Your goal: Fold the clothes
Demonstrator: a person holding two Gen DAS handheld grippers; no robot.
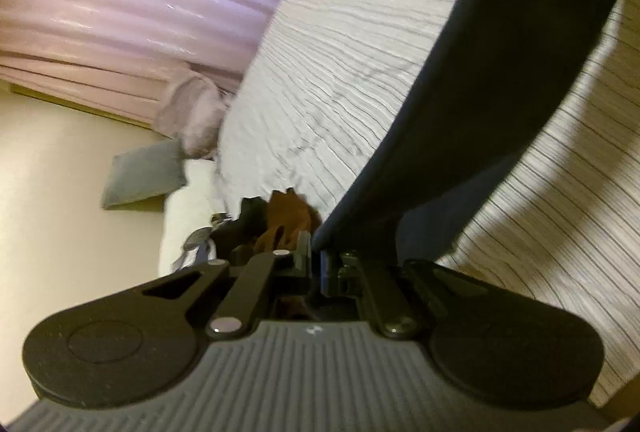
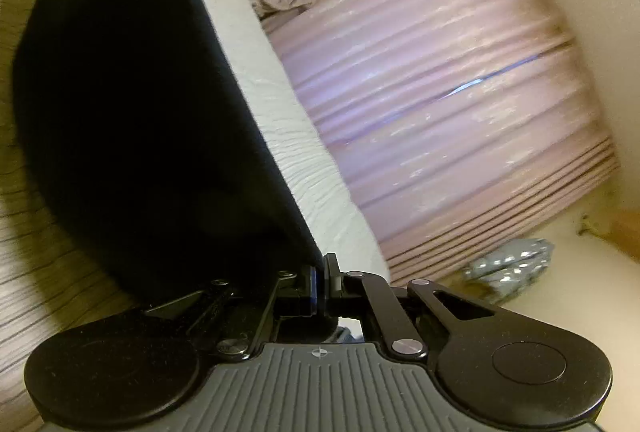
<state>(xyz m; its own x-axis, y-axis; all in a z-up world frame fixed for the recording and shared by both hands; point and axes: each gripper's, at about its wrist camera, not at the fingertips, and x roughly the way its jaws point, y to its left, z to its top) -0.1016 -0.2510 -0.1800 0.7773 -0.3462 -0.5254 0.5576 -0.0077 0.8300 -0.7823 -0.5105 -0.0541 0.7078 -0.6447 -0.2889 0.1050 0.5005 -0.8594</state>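
Pink pleated curtains (image 2: 440,104) backed a striped white bed (image 1: 340,80); the left gripper (image 1: 316,252) and right gripper (image 2: 320,272) each clenched the dark navy garment (image 2: 140,112).

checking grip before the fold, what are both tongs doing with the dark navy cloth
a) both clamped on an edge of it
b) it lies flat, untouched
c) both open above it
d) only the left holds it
a: the left tongs and right tongs are each shut on an edge of the dark navy cloth, which hangs lifted over the striped bedspread.
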